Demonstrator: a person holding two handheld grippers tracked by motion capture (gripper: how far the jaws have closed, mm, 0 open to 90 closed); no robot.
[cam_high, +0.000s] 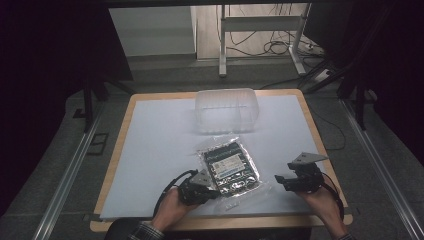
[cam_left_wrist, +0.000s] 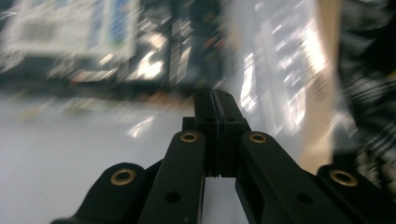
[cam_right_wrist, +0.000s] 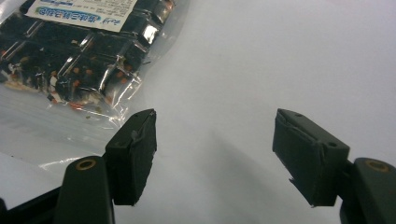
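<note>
A clear plastic bag lies flat at the middle front of the white table top; it is packed with small black parts and carries a white and blue label. My left gripper is at the bag's near left corner, and in the left gripper view its jaws are pressed together, shut. That view is blurred, so I cannot tell whether any film is caught between them. My right gripper rests right of the bag, open and holding nothing. The bag lies just beyond its left finger.
A clear plastic tub stands upside down at the back middle of the table. A small clear scrap lies near the front edge. The wooden rim frames the white sheet. Cables and desk legs are on the floor behind.
</note>
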